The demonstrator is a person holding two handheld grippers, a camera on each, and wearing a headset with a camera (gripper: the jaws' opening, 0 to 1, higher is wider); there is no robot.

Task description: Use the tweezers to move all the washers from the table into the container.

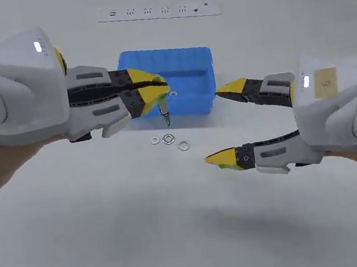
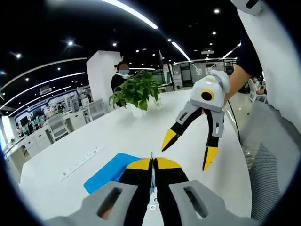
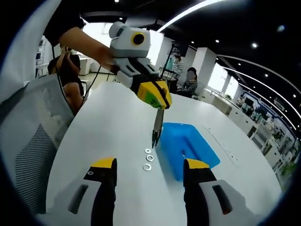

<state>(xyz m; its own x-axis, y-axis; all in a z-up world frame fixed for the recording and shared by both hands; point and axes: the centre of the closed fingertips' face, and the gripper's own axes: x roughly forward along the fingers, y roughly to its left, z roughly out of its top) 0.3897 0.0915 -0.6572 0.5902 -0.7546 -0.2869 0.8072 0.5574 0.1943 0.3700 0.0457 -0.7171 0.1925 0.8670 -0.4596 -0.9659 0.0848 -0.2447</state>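
A white table (image 1: 113, 237) in an open-plan office is carrying the work. Nearest, the right gripper (image 1: 211, 126) is hanging with its jaws spread wide, holding nothing. Beyond it, three washers (image 1: 168, 139) are lying in a loose cluster just in front of the blue container (image 1: 185, 65). The left gripper (image 1: 163, 87) is clamping the tweezers (image 1: 164, 112), which are pointing down just above the washers. Whether the tips are already pinching one is too small to tell. This is probably the pick-up step. Next, the tips need closing on one washer's rim, then lifting over the container wall.
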